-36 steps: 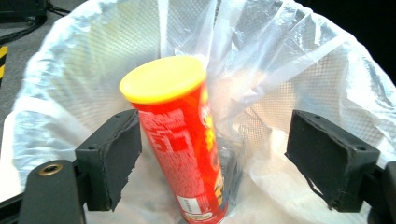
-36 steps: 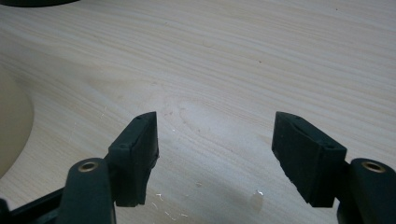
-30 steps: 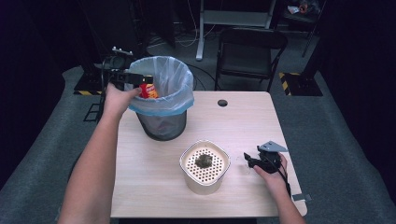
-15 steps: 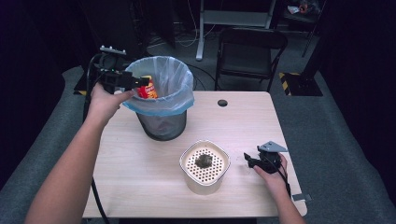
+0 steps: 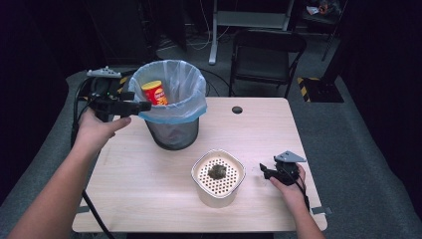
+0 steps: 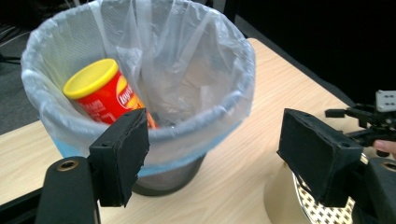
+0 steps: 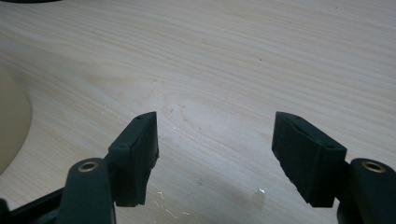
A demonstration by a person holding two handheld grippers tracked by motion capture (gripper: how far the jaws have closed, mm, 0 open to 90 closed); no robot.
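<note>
Can [image 5: 155,92] tilted, yellow lid up

Red chip canister [image 5: 155,93] capped with a yellow lid [image 6: 91,78], black mesh bin [image 5: 172,134] lined with a translucent pale blue bag [image 5: 194,87], cream perforated container [image 5: 218,174], pale wood-grain table [image 5: 149,169], black grippers

A pale wood tabletop [image 5: 149,199] fills the lower centre on a grey carpet floor [image 5: 358,149]. A black folding chair [image 5: 266,55] stands at upper centre; the surroundings are dark.
</note>
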